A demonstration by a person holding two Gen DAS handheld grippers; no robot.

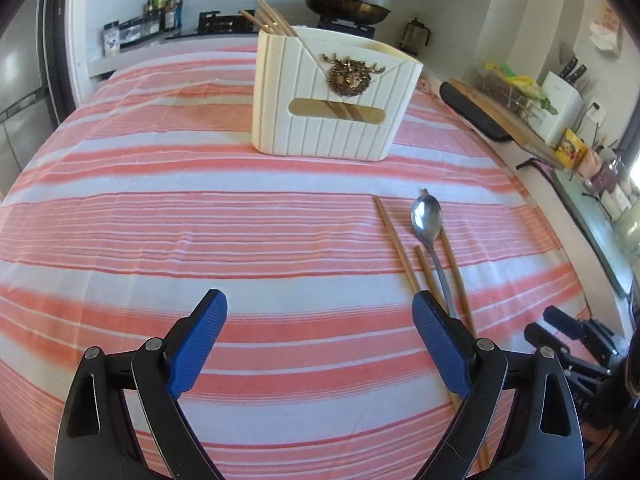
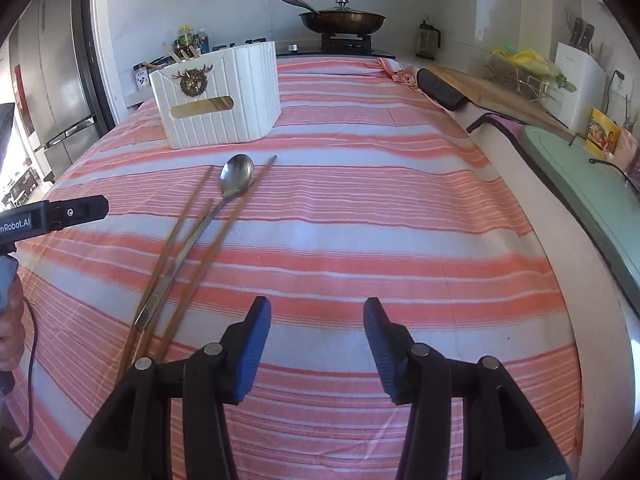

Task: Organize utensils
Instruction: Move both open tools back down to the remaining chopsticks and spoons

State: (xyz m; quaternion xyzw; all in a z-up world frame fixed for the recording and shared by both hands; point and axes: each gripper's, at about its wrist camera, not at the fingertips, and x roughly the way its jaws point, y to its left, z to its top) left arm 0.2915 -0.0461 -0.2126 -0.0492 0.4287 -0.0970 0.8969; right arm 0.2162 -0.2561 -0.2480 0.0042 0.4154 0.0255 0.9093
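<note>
A striped cloth point(image 2: 360, 216) covers the desk point(image 2: 516, 184). A white box point(image 1: 332, 96) stands near the far edge, with some chopsticks point(image 1: 272, 16) poking out of it. Nearer the front edge lie three more chopsticks point(image 2: 236, 208) side by side, with a spoon point(image 2: 236, 176) among them, its bowl toward the box. The left gripper point(image 1: 320, 336) is wide and empty. The right gripper point(image 2: 318, 340) is about half open and empty.
</note>
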